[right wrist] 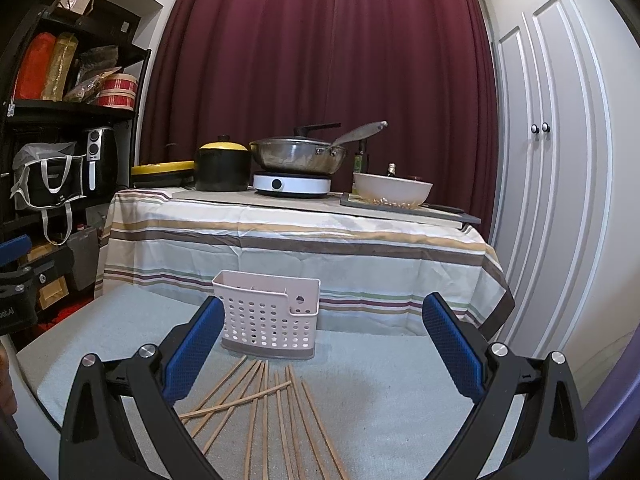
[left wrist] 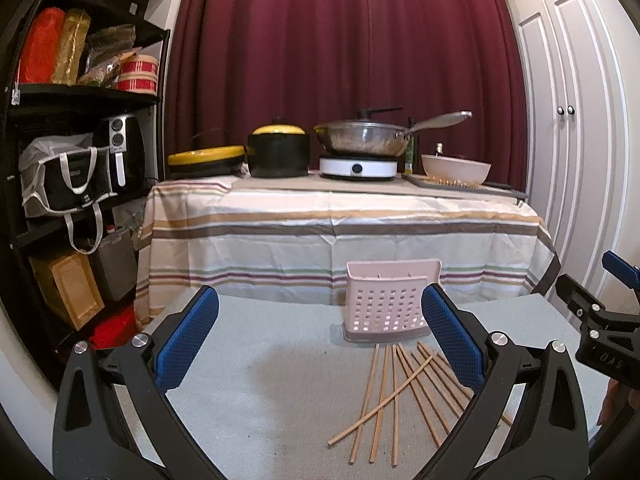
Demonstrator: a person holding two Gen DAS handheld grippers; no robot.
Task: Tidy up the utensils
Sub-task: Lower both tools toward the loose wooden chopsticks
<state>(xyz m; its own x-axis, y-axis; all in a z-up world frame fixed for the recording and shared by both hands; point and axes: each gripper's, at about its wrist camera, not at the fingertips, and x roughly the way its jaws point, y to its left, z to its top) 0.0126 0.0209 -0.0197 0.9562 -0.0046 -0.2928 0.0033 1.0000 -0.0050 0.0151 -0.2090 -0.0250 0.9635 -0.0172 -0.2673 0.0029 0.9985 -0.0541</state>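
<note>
Several wooden chopsticks point(left wrist: 394, 394) point(right wrist: 268, 412) lie fanned out and crossed on the pale grey-blue surface point(left wrist: 260, 380) point(right wrist: 380, 380). Just beyond them stands a pink perforated utensil holder point(left wrist: 386, 306) point(right wrist: 268, 314), upright, and nothing shows above its rim. My left gripper point(left wrist: 320, 340) hovers open above the surface, the chopsticks lying under its right finger. My right gripper point(right wrist: 322, 344) is also open, over the chopsticks, the holder by its left finger. Neither holds anything. The right gripper's body point(left wrist: 600, 320) shows at the left wrist view's right edge.
Behind the work surface stands a table under a striped cloth point(left wrist: 340, 232) point(right wrist: 296, 240) with a black pot point(left wrist: 279, 152), a wok on a white hob point(left wrist: 358, 166), a bowl point(left wrist: 456, 168) and a bottle. Black shelving point(left wrist: 80, 160) is left, white cupboard doors point(right wrist: 552, 160) right.
</note>
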